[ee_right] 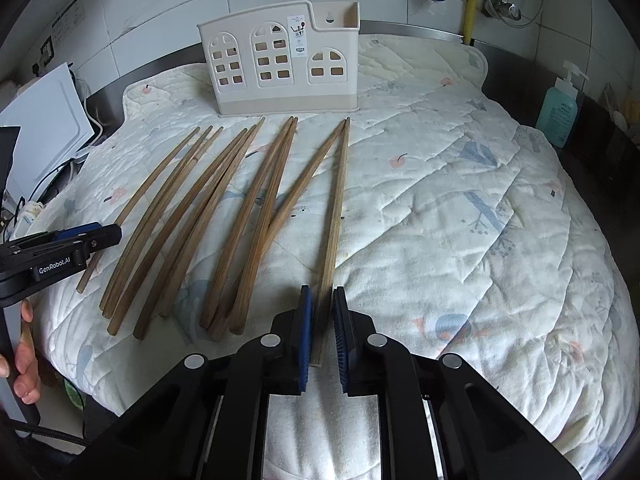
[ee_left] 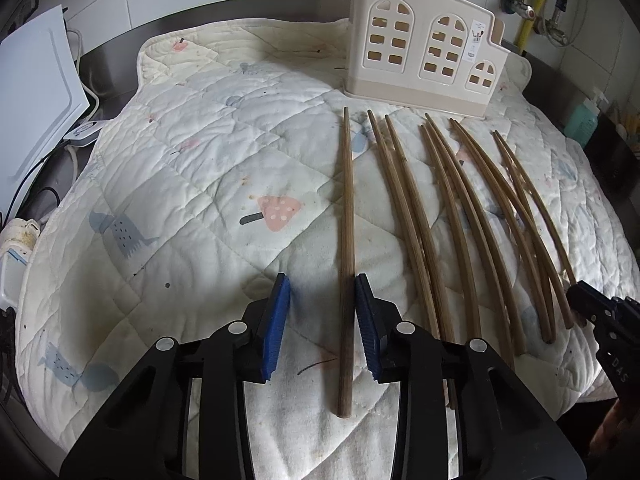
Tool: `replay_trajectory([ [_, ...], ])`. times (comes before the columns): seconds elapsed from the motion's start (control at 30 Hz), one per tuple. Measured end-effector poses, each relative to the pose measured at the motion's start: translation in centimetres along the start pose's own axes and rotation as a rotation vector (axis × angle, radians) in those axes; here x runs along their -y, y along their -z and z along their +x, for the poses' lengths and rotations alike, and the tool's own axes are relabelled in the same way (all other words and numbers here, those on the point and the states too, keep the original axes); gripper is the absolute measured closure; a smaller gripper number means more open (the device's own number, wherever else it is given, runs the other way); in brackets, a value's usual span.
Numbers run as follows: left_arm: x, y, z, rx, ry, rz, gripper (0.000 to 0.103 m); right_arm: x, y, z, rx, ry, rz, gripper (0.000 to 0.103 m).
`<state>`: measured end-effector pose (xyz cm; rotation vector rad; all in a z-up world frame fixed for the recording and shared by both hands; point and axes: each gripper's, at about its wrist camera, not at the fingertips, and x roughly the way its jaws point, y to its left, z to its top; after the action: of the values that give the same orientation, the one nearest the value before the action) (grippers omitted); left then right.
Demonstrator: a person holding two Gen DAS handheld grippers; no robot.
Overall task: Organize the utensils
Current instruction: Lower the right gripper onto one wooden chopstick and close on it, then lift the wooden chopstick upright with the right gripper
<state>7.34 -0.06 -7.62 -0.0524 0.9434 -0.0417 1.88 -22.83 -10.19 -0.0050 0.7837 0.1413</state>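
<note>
Ten-odd wooden chopsticks [ee_right: 224, 216] fan across a quilted mat [ee_right: 440, 208], mid-frame.
Right gripper [ee_right: 320, 320] pinches the rightmost chopstick [ee_right: 334, 216]; left gripper [ee_left: 322, 312] jaws spread around another [ee_left: 347, 240]; holder [ee_right: 284, 64] behind, unobstructed.

Wide bare room is left on the quilted mat [ee_right: 460, 200] right of the chopsticks [ee_right: 248, 216]. The way behind is blocked by the utensil holder [ee_right: 280, 68].

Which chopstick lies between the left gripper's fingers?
The leftmost chopstick, lying alone and apart from the paired ones. It runs between the left gripper fingers, closer to the right-hand finger; contact is unclear.
</note>
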Motion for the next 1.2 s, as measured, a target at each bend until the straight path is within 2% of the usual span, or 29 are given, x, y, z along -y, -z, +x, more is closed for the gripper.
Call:
replay_trajectory([
  [0.4,0.2,0.4,-0.4,0.013,0.054,-0.006,0.073,-0.3,0.3,0.1,0.013,0.023,-0.03,0.095],
  [0.43,0.3,0.4,-0.5,0.014,0.06,-0.002,0.078,-0.3,0.3,0.1,0.013,0.023,-0.029,0.095],
  [0.57,0.5,0.6,-0.3,0.018,0.064,0.018,0.08,-0.3,0.3,0.0,0.013,0.022,-0.029,0.095],
  [0.7,0.2,0.7,-0.5,0.025,0.086,0.034,0.088,-0.3,0.3,0.0,0.015,0.024,-0.027,0.095],
  [0.9,0.3,0.7,-0.8,0.038,0.096,0.058,0.091,-0.3,0.3,0.0,0.014,0.019,-0.026,0.095],
  [1.07,0.6,0.8,-0.9,0.039,0.087,0.084,0.091,-0.3,0.2,0.0,0.011,0.018,-0.026,0.095],
  [1.13,0.6,0.7,-1.5,0.062,0.113,0.084,0.091,-0.2,0.2,0.0,0.011,0.018,-0.028,0.095],
  [1.2,1.1,0.5,-1.8,0.076,0.099,0.114,0.091,-0.2,0.2,0.1,0.009,0.019,-0.025,0.095],
])
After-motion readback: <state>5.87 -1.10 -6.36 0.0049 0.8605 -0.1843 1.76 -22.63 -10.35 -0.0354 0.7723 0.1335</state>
